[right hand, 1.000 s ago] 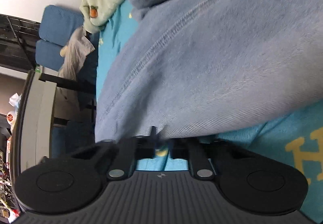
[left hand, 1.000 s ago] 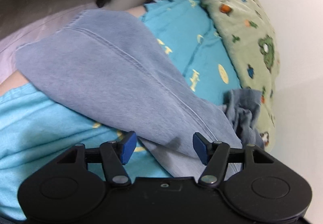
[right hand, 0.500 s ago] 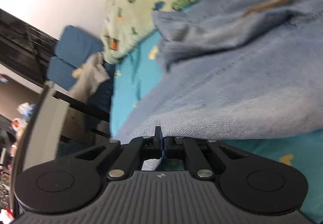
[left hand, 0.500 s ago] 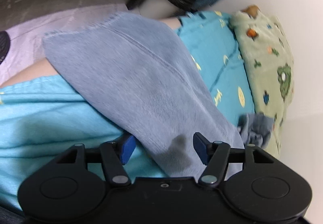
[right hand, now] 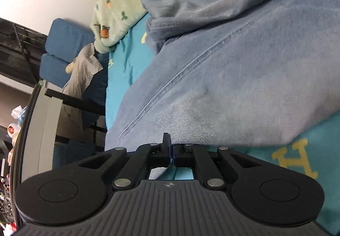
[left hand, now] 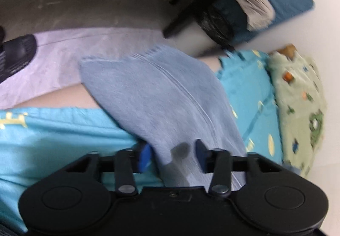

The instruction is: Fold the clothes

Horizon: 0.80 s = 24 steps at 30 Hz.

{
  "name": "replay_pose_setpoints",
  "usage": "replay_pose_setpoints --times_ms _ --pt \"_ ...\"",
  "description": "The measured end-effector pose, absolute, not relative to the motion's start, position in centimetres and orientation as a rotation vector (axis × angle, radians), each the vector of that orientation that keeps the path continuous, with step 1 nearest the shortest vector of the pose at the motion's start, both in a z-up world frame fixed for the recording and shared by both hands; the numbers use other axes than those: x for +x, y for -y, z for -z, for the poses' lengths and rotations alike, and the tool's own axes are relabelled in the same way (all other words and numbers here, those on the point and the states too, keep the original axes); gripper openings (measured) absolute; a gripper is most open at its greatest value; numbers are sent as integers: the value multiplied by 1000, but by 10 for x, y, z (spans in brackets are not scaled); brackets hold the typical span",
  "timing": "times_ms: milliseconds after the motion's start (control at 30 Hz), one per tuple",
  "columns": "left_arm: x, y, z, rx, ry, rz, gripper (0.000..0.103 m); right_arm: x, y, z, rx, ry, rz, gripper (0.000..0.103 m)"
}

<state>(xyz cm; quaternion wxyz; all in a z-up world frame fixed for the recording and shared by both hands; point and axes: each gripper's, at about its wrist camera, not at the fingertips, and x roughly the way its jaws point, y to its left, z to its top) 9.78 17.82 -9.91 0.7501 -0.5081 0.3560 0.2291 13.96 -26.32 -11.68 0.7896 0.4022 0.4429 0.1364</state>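
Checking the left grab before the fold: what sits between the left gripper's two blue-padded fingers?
In the left wrist view, a fold of the light blue denim garment lies between the closing left gripper's fingers, over the turquoise printed bedsheet.

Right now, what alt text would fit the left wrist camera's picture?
The left gripper is closing its jaws around a fold of blue denim garment lying on a turquoise bedsheet. A green patterned blanket lies at the right.

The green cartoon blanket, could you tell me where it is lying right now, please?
In the left wrist view the green blanket lies at the right edge, against the white wall, beside the turquoise sheet; in the right wrist view it is top centre.
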Motion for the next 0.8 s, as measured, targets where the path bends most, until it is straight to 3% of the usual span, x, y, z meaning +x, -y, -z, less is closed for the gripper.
replay_pose_setpoints --times_ms 133,333,500,600,700,800 --pt "93 -184 95 -1106 -755 -538 5 137 255 117 816 -975 -327 2" --pt "73 -192 69 -1071 -626 -575 1 136 241 121 751 -1030 -349 3" --pt "77 -190 77 -1012 -700 -620 1 140 232 130 683 -1098 -334 3" --pt "78 -188 77 -996 -732 -611 7 144 229 132 644 -1129 -310 7" --pt "78 -184 73 -953 -755 -578 25 144 230 127 594 -1139 -296 20" --pt "76 -172 62 -885 -756 -511 45 139 235 116 566 -1097 -286 41"
